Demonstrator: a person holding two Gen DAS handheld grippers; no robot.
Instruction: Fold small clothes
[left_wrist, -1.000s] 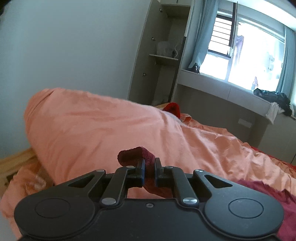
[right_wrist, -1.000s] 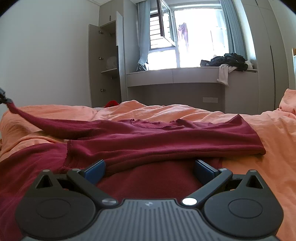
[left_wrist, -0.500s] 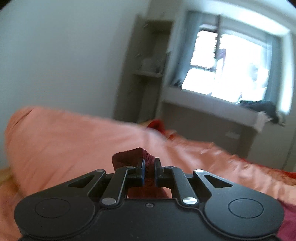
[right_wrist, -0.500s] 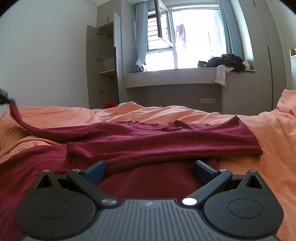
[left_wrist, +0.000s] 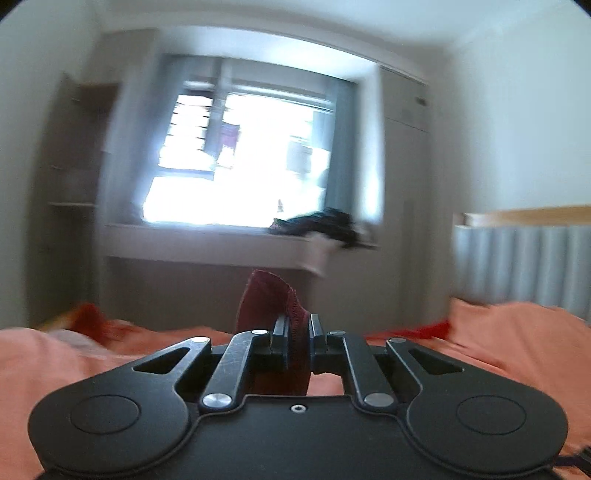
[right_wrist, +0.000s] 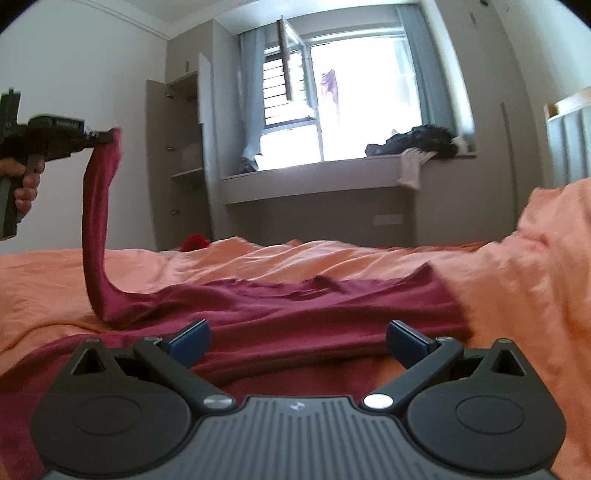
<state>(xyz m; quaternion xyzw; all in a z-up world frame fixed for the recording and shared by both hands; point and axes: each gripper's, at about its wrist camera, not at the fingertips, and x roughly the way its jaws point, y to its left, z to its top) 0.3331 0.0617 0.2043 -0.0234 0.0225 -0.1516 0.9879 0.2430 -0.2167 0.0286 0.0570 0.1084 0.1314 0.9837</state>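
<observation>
Sleeve lifted for folding over the shirt on the bed.

In the right wrist view, at upper left, a hand holds the left gripper, clamped on the cuff of the sleeve. The sleeve hangs from it in a tall loop, likely so it can be carried across and laid on the shirt, which lies flat on the orange quilt across mid-frame. At bottom centre the right gripper hovers low over the shirt, jaws spread wide, nothing between them. Behind, a wardrobe, a window and dark clothes on the sill stand well apart. Nothing blocks the fold; the quilt's rise at right crowds the shirt's far edge.
</observation>
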